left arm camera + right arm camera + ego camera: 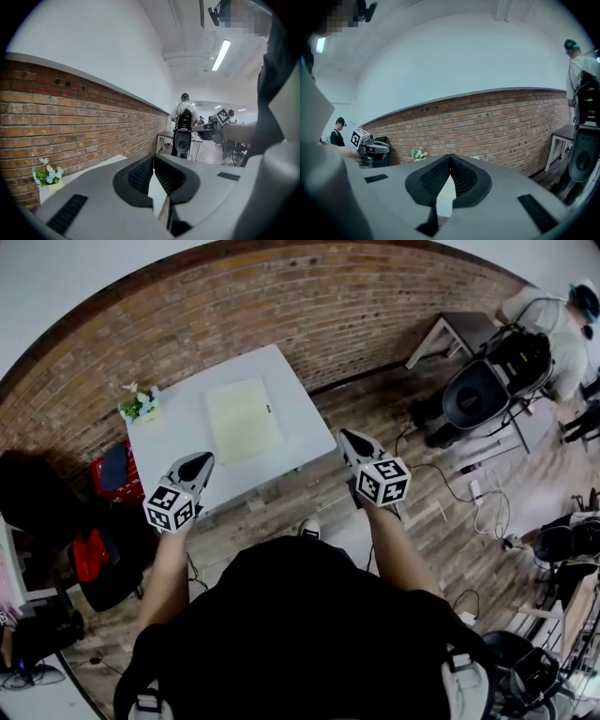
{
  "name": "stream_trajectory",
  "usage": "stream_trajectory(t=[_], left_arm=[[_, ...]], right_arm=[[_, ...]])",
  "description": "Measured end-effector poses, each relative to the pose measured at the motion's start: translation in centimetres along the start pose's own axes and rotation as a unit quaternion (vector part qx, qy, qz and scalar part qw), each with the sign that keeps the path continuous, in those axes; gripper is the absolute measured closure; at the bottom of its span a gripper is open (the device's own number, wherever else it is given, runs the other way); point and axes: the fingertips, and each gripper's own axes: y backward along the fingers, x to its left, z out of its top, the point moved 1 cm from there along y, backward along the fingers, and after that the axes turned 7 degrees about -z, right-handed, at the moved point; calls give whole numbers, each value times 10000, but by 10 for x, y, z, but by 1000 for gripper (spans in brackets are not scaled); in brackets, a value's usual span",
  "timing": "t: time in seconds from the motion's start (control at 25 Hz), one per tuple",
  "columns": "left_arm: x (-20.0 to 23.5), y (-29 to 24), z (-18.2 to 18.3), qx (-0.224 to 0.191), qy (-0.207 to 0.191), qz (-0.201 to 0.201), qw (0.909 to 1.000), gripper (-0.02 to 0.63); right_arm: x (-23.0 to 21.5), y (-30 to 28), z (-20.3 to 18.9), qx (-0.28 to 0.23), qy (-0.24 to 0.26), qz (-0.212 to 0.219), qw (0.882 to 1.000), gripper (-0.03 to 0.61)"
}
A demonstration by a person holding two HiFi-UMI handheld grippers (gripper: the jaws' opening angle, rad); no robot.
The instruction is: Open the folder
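Folder [244,419] lies flat near the middle of the white table [178,442], long side running away from me, well ahead of both tools. It looks like a thin, pale cream card or plastic cover, so I judge it light and bendy, with nothing to weigh it down. On that smooth top it will probably slide if I push at it from the side. A small dark mark sits on its right edge; I take that for a tab or clasp, though it is too small to be sure. If so, the right edge is the free one. I would pin the left half with one tool and pinch just the top leaf at the right edge with the other. A deep bite risks catching both leaves, and a hard squeeze could crease the cover.

Left tool [192,468] is closed, its pads meeting at the tips with nothing between them. Right tool [354,444] is the same: jaws together and empty. Both hang in the air short of the table's near edge, one on either side of the folder's line, touching nothing.

By count: one folder, one table, two tools, and one small pot of flowers [139,402] at the table's far left corner, well apart from the folder.
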Motion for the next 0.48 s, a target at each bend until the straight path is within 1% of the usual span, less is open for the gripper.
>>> stream_trajectory(t=[0.48], left_arm=[[10,-36,-9,153,116,177,9997,595]], right_arm=[[-32,-29,-7,217,8,210,9995,555]])
